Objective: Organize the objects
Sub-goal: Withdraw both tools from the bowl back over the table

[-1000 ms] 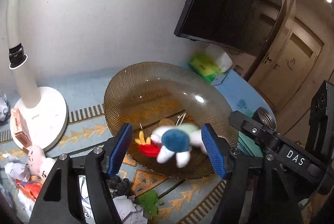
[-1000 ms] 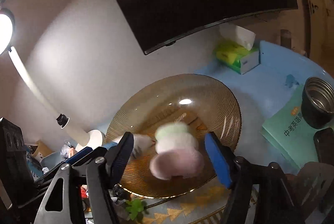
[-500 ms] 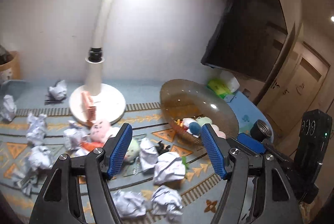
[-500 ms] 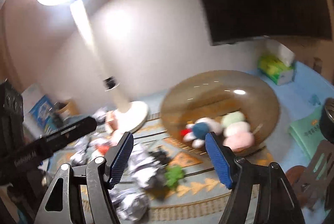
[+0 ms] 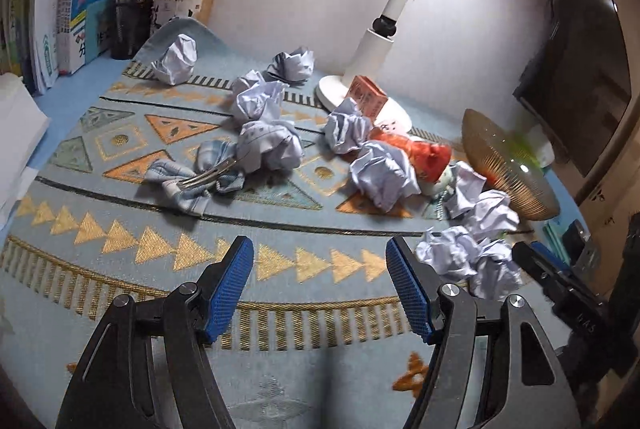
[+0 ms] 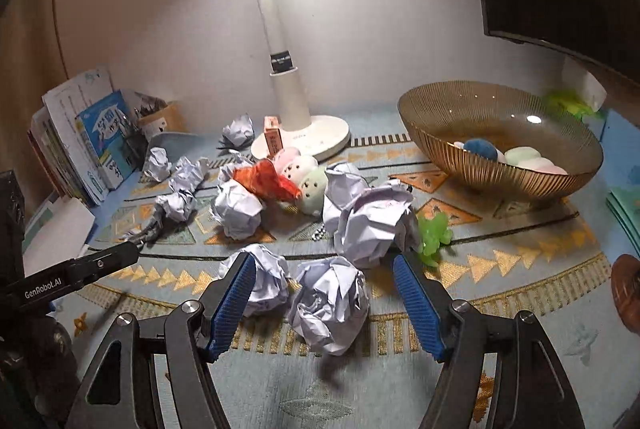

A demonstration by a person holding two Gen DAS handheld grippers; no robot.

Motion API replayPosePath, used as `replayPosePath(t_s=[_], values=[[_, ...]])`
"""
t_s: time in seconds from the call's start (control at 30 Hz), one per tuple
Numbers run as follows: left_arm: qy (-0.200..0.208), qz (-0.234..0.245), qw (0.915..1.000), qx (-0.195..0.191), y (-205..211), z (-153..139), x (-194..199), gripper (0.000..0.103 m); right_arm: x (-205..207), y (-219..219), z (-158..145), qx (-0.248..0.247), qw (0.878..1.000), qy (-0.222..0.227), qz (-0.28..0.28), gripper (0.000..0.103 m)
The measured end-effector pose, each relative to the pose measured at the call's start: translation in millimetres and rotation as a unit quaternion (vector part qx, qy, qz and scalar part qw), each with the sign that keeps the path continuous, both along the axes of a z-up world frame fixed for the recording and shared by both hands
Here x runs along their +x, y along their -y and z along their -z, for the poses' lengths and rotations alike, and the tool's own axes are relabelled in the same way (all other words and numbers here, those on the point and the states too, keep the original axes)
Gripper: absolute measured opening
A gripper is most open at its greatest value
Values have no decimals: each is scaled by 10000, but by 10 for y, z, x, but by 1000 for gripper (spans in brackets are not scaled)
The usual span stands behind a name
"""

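Now both grippers have swung away from the bowl (image 6: 500, 165), where the soft toys (image 6: 520, 155) they were holding a moment ago lie. The left gripper (image 5: 320, 285) is about half open with nothing in it, over bare mat (image 5: 120, 229). The right gripper (image 6: 324, 303) is half open too, holding nothing, with a paper ball (image 6: 330, 303) between its jaws but not pinched. The bowl sits at two o'clock in the right view. More toys (image 6: 304, 175) wait at twelve o'clock, so there is more to tidy.

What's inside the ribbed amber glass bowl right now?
In the ribbed amber glass bowl: a blue plush ball, a pale green and a pink plush piece. The near wall hides their undersides.
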State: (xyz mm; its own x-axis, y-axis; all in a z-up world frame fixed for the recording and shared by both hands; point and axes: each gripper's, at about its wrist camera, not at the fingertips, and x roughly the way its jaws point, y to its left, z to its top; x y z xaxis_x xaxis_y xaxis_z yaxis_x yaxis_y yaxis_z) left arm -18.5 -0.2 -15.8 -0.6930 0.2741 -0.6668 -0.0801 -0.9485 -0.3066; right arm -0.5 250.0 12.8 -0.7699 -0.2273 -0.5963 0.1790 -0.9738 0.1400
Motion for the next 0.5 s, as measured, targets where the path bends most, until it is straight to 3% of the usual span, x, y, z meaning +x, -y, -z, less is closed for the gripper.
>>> replayPosePath(t_s=[0.2,0.27,0.33,0.5], values=[[114,-45,9998,-150,-41,24,-28,67,-40,112,63,316,9995,82,-15,71],[62,-92,9996,-266,-60,14,-1,67,-42,105,70,309,9995,89,-14,75],[-19,-46,9992,-406,-104,-4,27,67,-27,73,53,244,9997,48,31,87],[-75,4,9980,-622,-169,-15,49,67,-30,11,42,88,9999,70,99,90]])
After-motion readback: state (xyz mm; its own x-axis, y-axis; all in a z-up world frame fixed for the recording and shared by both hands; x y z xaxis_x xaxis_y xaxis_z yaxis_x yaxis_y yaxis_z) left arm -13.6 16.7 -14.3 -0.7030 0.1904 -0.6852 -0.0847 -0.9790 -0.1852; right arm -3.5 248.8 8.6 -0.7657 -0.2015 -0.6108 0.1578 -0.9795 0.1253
